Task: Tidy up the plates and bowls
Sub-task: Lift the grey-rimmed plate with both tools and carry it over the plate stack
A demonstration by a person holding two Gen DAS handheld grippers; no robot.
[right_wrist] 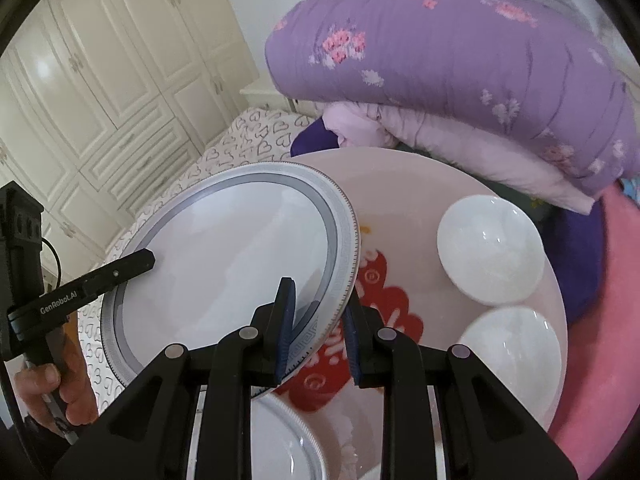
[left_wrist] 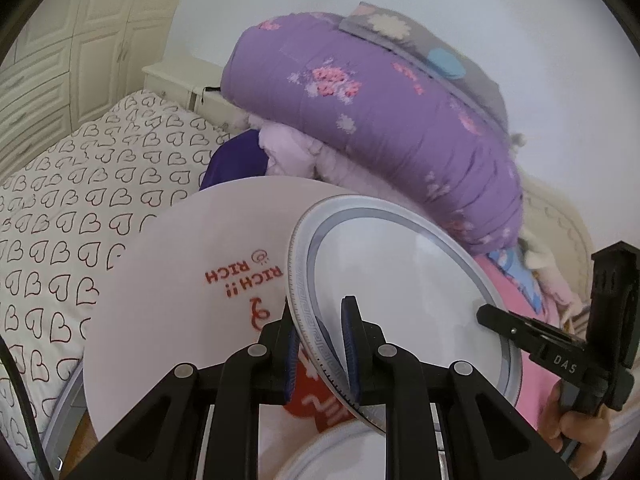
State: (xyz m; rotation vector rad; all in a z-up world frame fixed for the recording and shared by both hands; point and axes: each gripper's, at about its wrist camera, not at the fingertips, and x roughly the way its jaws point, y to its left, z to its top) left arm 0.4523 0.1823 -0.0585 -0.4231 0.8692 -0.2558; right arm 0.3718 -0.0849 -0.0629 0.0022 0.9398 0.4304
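Two grippers share one plate at this moment. On the left, the left gripper [left_wrist: 322, 344] has its blue pads pressed onto the near rim of the grey-banded plate [left_wrist: 400, 280], one pad on each face. The plate is lifted off the round white table [left_wrist: 168, 280] and tilted up on edge, probably so it can be carried across and laid on something else. Moving right, the right gripper [right_wrist: 316, 334] straddles the opposite rim of the same plate [right_wrist: 224, 256]; its left pad lies against the upper face, while the right pad appears to sit a little off the underside, so I cannot tell whether it truly pinches. A grip on both sides would keep so wide a dish from swinging.

Below and between the grippers, a second plate with a similar banded rim [right_wrist: 280, 444] rests flat on the table; my guess is that the lifted one is meant to stack there. Farther right stand two plain white bowls [right_wrist: 490, 250] [right_wrist: 510, 354], close beside each other but not nested.

The count: two plates, two bowls, one table, with a folded purple quilt [right_wrist: 460, 60] behind.
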